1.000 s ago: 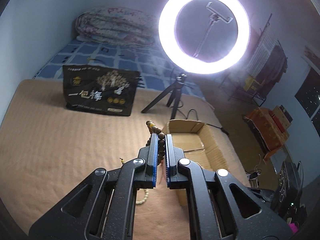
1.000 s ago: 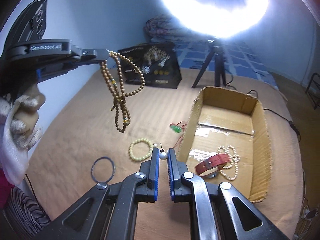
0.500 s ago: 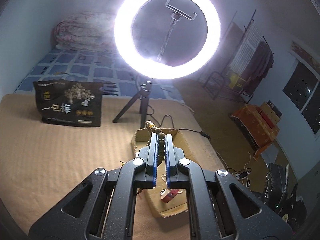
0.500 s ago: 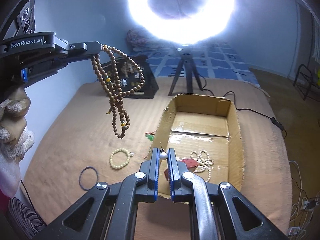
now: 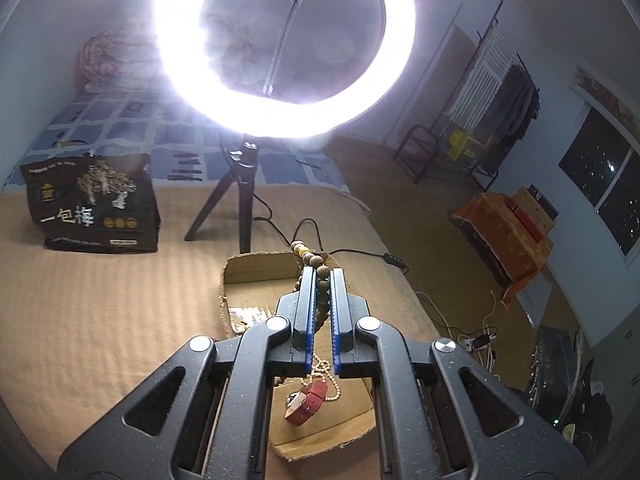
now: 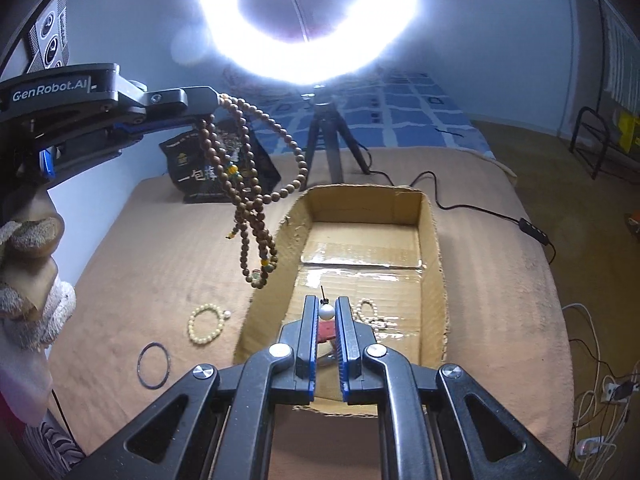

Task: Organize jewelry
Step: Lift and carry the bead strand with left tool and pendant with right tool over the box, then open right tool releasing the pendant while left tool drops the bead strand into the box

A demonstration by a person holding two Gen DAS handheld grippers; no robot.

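Jewelry held above an open brown cardboard box (image 6: 432, 240)

A long brown wooden bead strand (image 6: 256, 196) is clamped in the closed left gripper (image 5: 322, 276); a small white pearl earring (image 6: 326, 312) is pinched by the closed right gripper (image 6: 326, 308).

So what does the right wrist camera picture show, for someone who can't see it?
The right gripper pinches a small white pearl earring above an open cardboard box on a tan bed. To the left, the left gripper dangles a long brown bead necklace near the box's edge. A cream bead bracelet and a thin ring lie outside it.
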